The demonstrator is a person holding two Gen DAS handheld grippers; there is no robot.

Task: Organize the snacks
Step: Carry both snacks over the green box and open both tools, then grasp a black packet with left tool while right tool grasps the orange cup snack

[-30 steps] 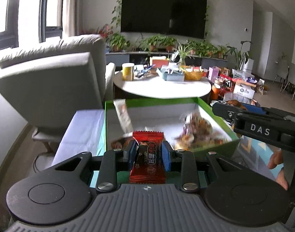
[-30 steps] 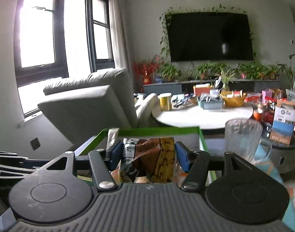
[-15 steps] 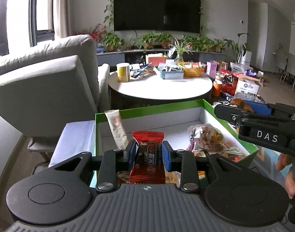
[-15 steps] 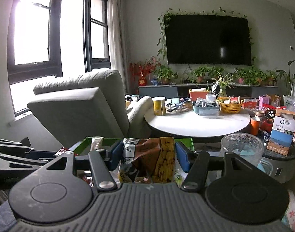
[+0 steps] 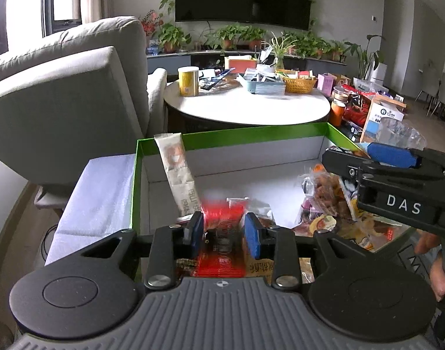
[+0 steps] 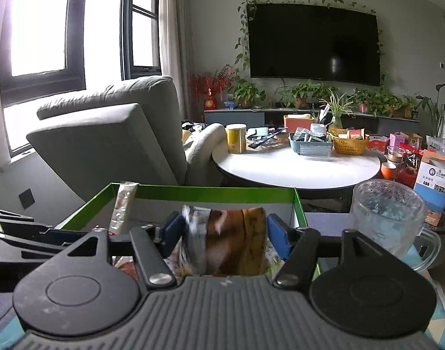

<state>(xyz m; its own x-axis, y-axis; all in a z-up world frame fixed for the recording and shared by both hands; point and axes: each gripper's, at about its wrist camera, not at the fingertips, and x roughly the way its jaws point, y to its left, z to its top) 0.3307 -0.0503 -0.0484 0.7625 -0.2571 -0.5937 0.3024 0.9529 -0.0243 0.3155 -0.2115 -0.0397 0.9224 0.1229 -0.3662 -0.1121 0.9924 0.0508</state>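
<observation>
A: Okay, left gripper (image 5: 222, 232) first, how do its jaws stand?

B: Narrow gap, and the jaws have just been opening. Red snack packet (image 5: 222, 224) sits between the blue pads, but it is smeared with blur while the pads look sharp, so it looks let go, not pinched.

A: Looks of the packet?

B: Flat, bright red wrapper, dark print down the middle, crimped top edge. Print unreadable.

A: Where is it?

B: Over the near left part of the green box (image 5: 251, 137), above other wrappers on the box floor.

A: Right gripper (image 6: 222, 227)?

B: Closed partway on a brown snack bag (image 6: 237, 239). Both pads press its sides. Bag is crinkly, brown and orange-yellow, with a silvery, blurred left edge. It hangs over the near right of the same box.

A: Box itself?

B: Green rim, pale grey inside walls, open top. A pale stick pack (image 5: 178, 175) leans tilted in the far left corner. Snack pile (image 5: 324, 198) of mixed wrappers lies on the right side.

A: Around it?

B: Glass mug (image 6: 385, 215) just right of the box, round white table (image 5: 245, 108) beyond it, grey armchair (image 5: 62, 93) far left.
</observation>
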